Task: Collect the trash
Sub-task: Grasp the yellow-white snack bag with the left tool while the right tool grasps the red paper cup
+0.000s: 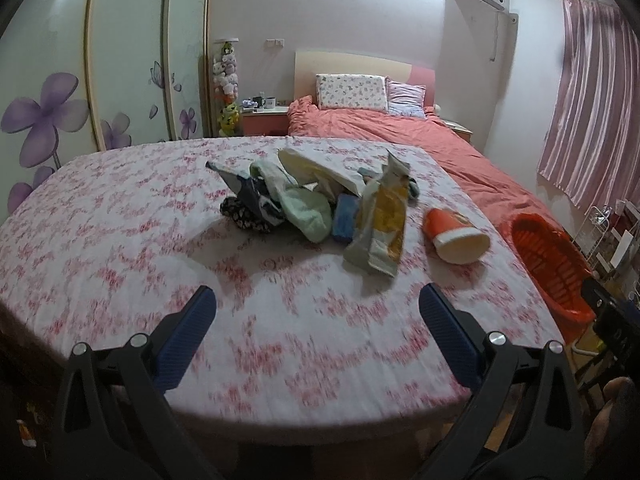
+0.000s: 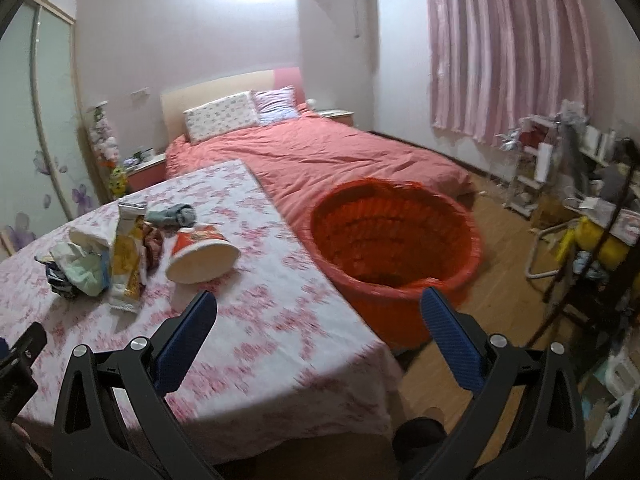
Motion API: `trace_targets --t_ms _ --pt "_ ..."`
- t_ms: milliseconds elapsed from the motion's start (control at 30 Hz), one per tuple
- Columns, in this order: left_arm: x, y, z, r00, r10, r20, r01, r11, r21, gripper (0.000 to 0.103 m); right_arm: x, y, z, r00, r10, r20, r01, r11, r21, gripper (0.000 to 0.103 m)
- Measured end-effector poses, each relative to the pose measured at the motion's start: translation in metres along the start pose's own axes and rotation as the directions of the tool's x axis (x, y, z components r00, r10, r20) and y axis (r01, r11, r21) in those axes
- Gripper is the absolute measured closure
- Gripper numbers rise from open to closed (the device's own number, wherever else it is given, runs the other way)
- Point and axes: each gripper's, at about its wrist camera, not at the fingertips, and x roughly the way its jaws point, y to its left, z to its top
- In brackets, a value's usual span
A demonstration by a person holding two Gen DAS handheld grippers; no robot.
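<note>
Floral tablecloth (image 1: 120, 248) carries a heap of wrappers (image 1: 376, 216) and a tipped noodle cup (image 1: 456, 236); left gripper (image 1: 316, 304) and right gripper (image 2: 318, 308) hover spread, empty, orange basket (image 2: 396, 236) at right.

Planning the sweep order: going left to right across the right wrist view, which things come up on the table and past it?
Crumpled green wrapper → yellow snack bag → red paper cup → orange basket → cluttered shelves.
</note>
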Motion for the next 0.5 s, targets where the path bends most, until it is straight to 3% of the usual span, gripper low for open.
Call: trace_targets --t_ms 133,333,500 --pt "0.018 0.002 0.013 1.000 -0.010 0.007 0.010 1.000 0.006 0.004 0.028 0.016 0.009 0.996 0.074 -0.048 -0.075 0.997 -0.026 0.018" --pt "0.050 -0.001 0.029 0.998 -0.053 -0.023 0.054 0.998 0.015 0.004 0.076 0.030 0.013 0.973 0.163 -0.165 -0.169 0.985 -0.023 0.039" --pt "0.072 -0.005 0.034 0.995 -0.085 -0.052 0.085 0.996 0.008 0.006 0.105 0.038 0.015 0.953 0.186 -0.240 -0.196 0.980 -0.021 0.047"
